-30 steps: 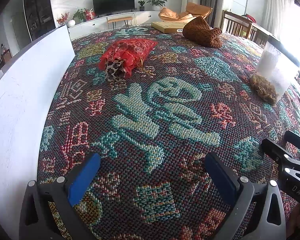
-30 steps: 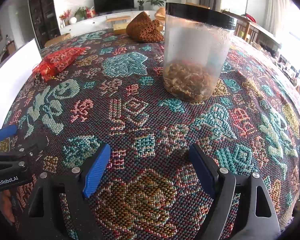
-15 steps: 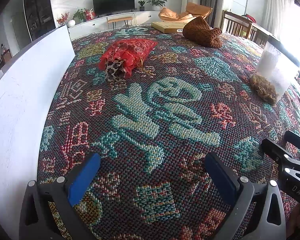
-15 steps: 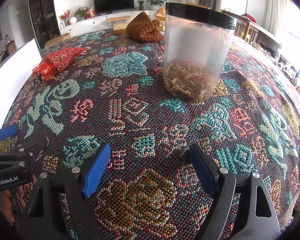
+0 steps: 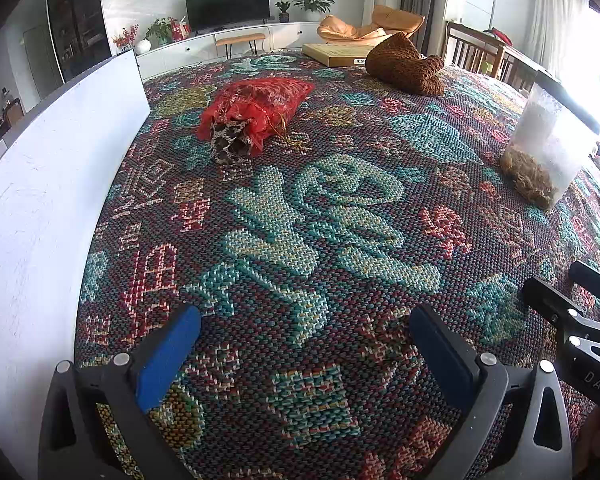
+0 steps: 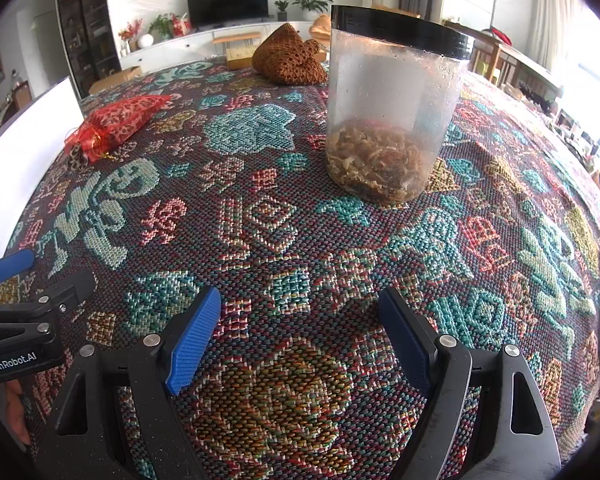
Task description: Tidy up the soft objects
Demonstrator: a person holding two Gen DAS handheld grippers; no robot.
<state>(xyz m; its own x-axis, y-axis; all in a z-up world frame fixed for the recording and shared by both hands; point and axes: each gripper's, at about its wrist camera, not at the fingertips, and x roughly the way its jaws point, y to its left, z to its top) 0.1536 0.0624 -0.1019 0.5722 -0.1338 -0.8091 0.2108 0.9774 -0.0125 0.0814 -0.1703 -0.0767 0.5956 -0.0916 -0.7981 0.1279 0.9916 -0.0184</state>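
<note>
while the left claw (image 5: 304, 350) gapes empty, the red pouch (image 5: 256, 110) lies well ahead.

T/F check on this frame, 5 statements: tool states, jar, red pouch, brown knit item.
1. Both the left tool and the right tool are open and hold nothing. True.
2. The clear jar lies on its side. False: it stands upright with its black lid on.
3. The jar holds brownish dried material at the bottom only. True.
4. The red pouch is inside the jar. False: it lies on the patterned tablecloth, apart from the jar.
5. The brown knit item is gripped by the left tool. False: it lies at the far end of the table.
</note>
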